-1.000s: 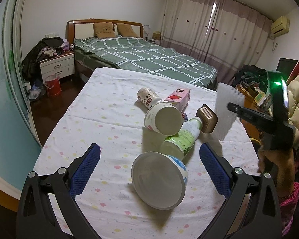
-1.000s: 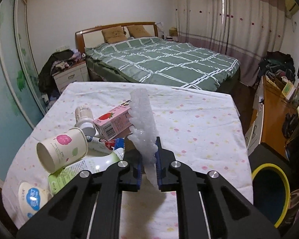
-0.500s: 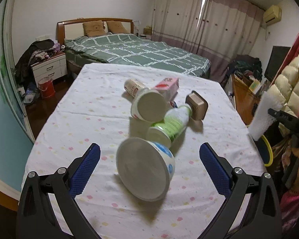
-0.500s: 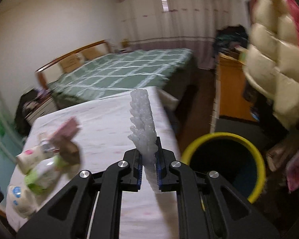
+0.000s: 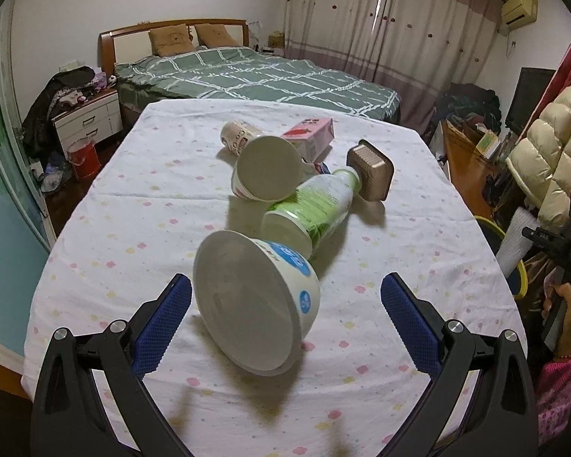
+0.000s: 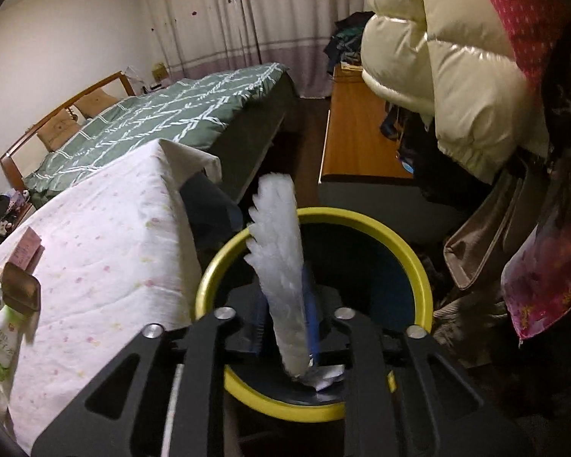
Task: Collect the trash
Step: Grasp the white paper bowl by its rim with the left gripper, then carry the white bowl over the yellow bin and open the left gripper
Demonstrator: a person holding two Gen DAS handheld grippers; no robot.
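A white bowl with blue labels lies on its side on the table, just ahead of my open left gripper, between the lines of its blue pads and untouched. Behind it lie a green bottle, a paper cup, a brown box and a pink carton. My right gripper hangs over the yellow-rimmed bin. Its jaws are opening. A white crinkled plastic sheet stands between them, leaning on the right pad, with a gap at the left pad.
The spotted tablecloth ends beside the bin. A cream puffer jacket and bags hang over the bin's right side. A wooden desk stands behind it, and a bed beyond the table. A hand holds the right gripper.
My right gripper swung with the white sheet from over the table to above the bin, and its jaws have parted. My left gripper moved closer to the white bowl.
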